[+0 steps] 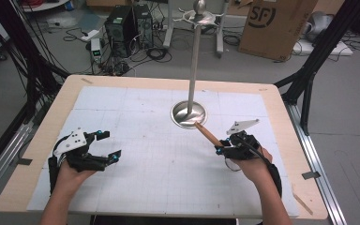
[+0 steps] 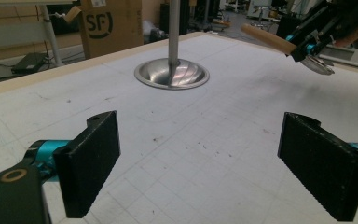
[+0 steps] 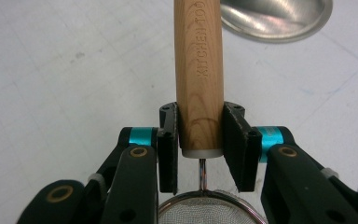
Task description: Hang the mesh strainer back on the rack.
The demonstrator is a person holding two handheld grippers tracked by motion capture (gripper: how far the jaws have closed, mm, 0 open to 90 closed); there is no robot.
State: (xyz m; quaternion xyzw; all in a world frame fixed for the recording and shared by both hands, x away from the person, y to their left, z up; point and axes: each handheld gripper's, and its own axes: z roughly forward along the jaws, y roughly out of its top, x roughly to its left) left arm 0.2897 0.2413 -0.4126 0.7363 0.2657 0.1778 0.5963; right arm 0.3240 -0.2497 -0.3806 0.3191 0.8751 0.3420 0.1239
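- Two forearms enter from the near edge of the surface, each hand carrying a set of tongs over the white gridded mat.
- Right tongs are clamped on a small strainer, its wooden handle pinched between the pads just above the metal collar, near the mesh end.
- Fine mesh basket hangs just behind the jaws on a thin wire neck; the handle's free end points toward the middle of the surface, where a steel stand's dished base sits with its pole rising upright.
- From above, the handle tip lies just beside the rim of that base; whether it touches cannot be told.
- Left tongs are spread wide and hold nothing, hovering near the left edge, well apart from the strainer.
- Judged from these views, the strainer is light and stiff: the wood gives the pads good purchase, though its round, smooth shaft could roll in the grip.
- Mesh and wire neck look the fragile parts, liable to dent or bend, so the handle is the place to take hold.
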